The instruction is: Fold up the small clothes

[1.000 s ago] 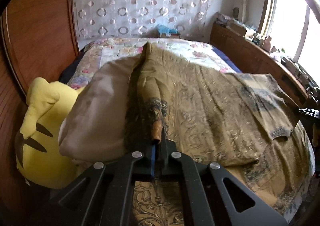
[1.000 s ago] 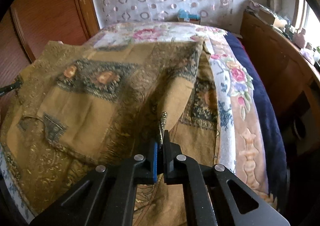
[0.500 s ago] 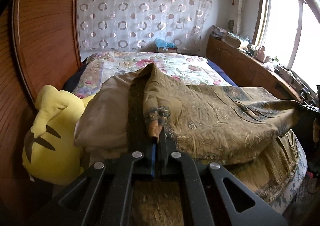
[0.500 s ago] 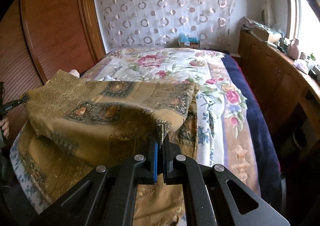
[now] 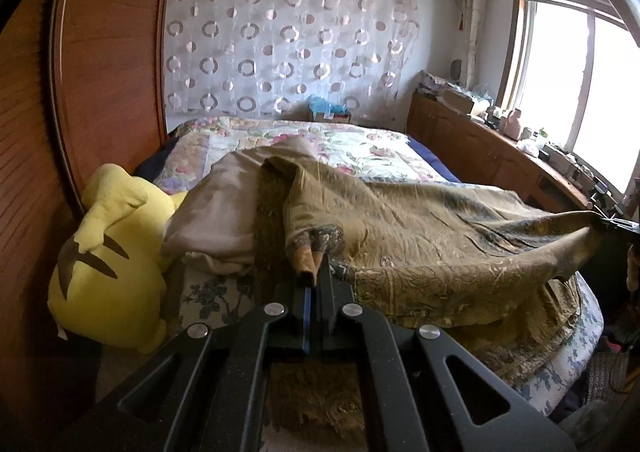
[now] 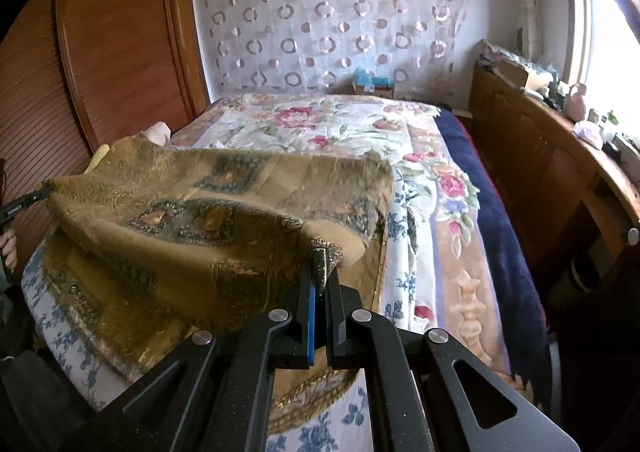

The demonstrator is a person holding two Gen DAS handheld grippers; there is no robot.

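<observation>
**Mid-fold: cloth edge lifted off the bed**

I have the left gripper (image 5: 310, 272) pinched tight on one corner of the cloth (image 5: 420, 236) and the right gripper (image 6: 322, 276) clamped on the other. The edge between them hangs taut above the bed (image 6: 320, 124); the rest lies on it, beside the yellow plush (image 5: 108, 252). I judge this the carry-over: next I must bring both corners level across, lay them on the far edge, then let go. I can read no writing or label.
</observation>
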